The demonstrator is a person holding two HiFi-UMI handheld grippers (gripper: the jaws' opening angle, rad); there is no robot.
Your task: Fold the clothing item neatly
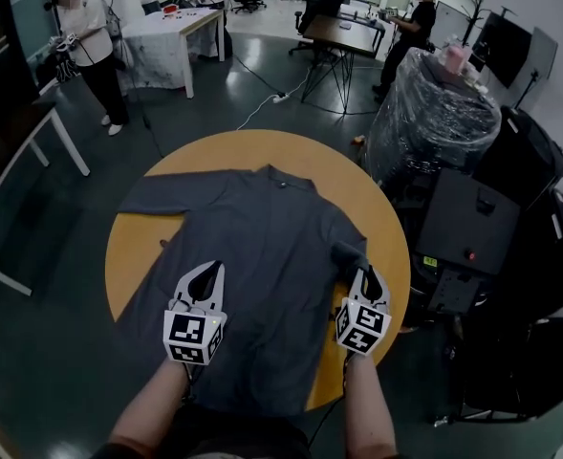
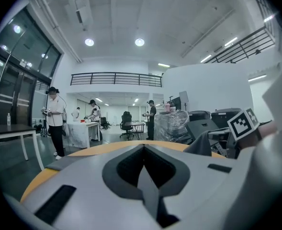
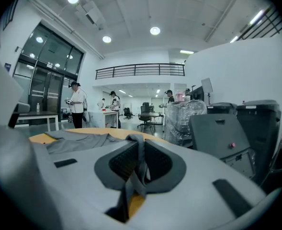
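Round table: shirt spread flat over centre, collar toward far edge. Left tongs clenched above shirt. Right tongs grasping shirt fabric near right edge.

Dark glossy floor, white-clothed table, balcony railing

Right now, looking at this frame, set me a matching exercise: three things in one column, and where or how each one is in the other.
Things:
1. dark grey long-sleeved shirt
2. right tool
3. clear plastic-wrapped bundle

Places or states:
A. beyond the far right edge of the round yellow table
B. spread across the tabletop, collar farthest away
C. shut on a bunched fold of grey cloth

Pairs: 1-B, 2-C, 3-A
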